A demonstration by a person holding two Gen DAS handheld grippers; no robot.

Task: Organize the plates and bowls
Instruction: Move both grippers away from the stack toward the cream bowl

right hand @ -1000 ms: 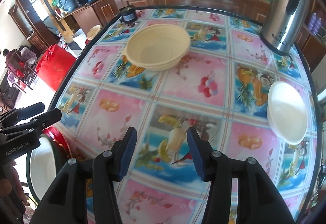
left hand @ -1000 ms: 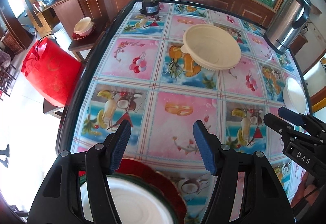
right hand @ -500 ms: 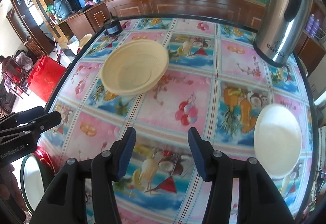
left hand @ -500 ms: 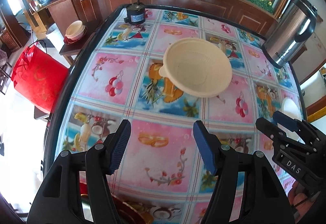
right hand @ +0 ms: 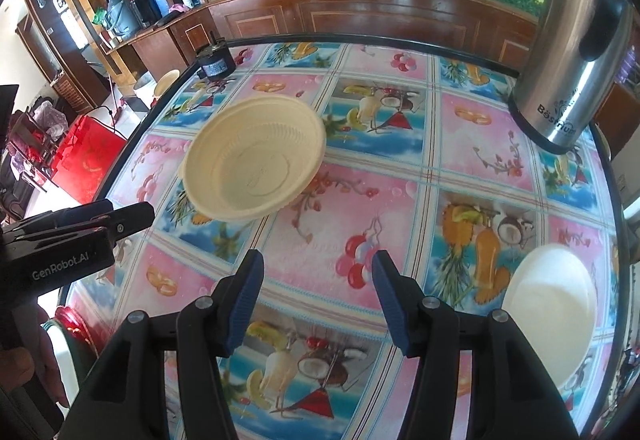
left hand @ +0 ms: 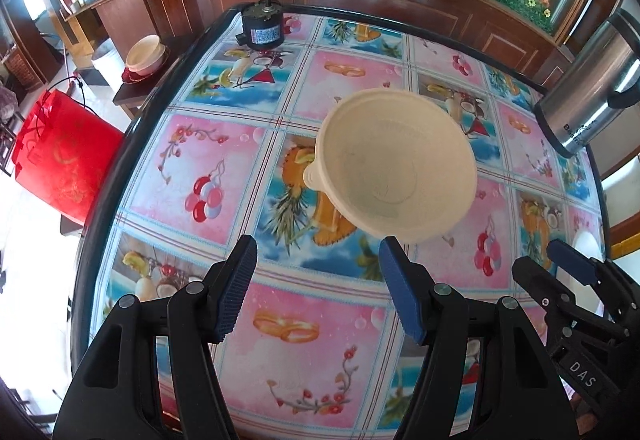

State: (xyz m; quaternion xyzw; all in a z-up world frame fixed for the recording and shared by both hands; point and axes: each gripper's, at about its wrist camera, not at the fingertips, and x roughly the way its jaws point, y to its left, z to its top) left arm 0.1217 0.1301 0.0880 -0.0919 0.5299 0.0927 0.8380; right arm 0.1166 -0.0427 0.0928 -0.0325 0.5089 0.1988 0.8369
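A cream plastic bowl [left hand: 396, 164] stands upright in the middle of the table; it also shows in the right wrist view [right hand: 254, 160]. My left gripper [left hand: 318, 290] is open and empty, just short of the bowl's near rim. My right gripper [right hand: 316, 294] is open and empty, to the right of and nearer than the bowl. A white plate [right hand: 554, 314] lies at the table's right edge. A red plate [right hand: 76, 328] with a green-rimmed white dish [right hand: 66, 354] on it sits at the near left corner, partly hidden by the left gripper's body.
The table [left hand: 192, 164] has a fruit-pattern cloth and a black rim. A steel kettle [right hand: 576, 40] stands far right. A black motor [left hand: 262, 30] sits at the far edge. A red bag [left hand: 64, 154] and a side table with cups [left hand: 144, 54] stand off the left side.
Both grippers have moved forward over the table toward the cream bowl, which looks larger and closer. The red plate stack has dropped out of the left wrist view. Jaws stay open.
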